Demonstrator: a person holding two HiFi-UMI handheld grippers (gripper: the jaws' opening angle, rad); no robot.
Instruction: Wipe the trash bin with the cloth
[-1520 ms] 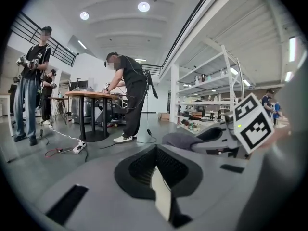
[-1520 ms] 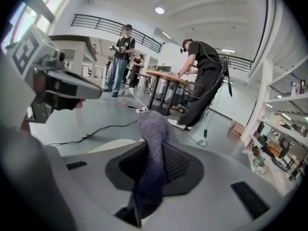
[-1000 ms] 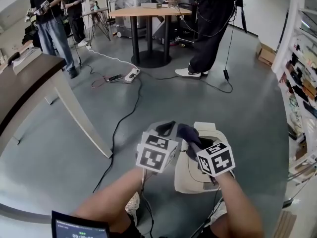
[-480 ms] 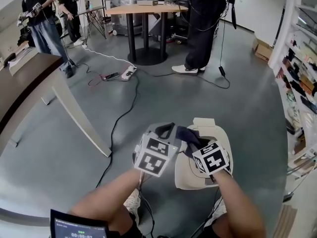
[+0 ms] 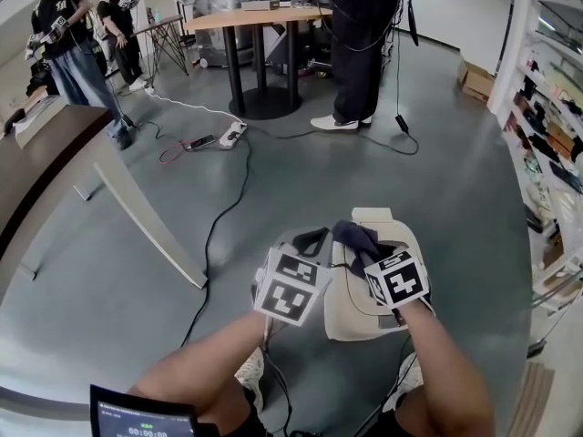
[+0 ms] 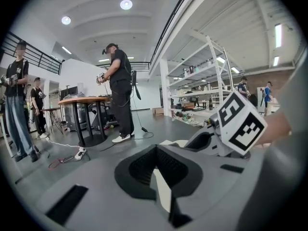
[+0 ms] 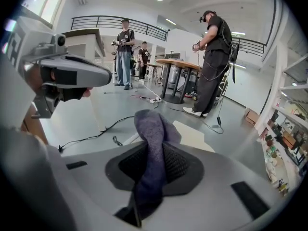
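Logging hazards at this point, item by item.

1. R gripper: jaws clenched on cloth. The bite is a narrow fold running down between the pads, and the rest bunches loose past the tips. Risk: drag on the wipe could pull the fold out of the pads. I judge the hold OK for light strokes, not for scrubbing.

2. Cloth: dark blue-grey, held over the far end of the bin, by the lid. I can't tell if it touches yet, as the gripper body hides the contact. Risk: a bunched wad means only a small patch rubs, so streaks and missed areas are likely.

3. Bin: cream, lidded, on the floor right below me, mostly under the R gripper. It looks light, w/ nothing bracing it. Risk: a hard sideways stroke could skid or tip it, and pressing off-centre may rock the lid.

4. L gripper: pads together, nothing between them. It hangs just beside the bin's left edge and near the R gripper. Risk: the grippers could knock each other on a leftward stroke. It isn't steadying the bin, so item 3 stands.

5. Cable: runs over the floor left of the bin. Risk: a snag if the bin slides that way or I shift my feet.
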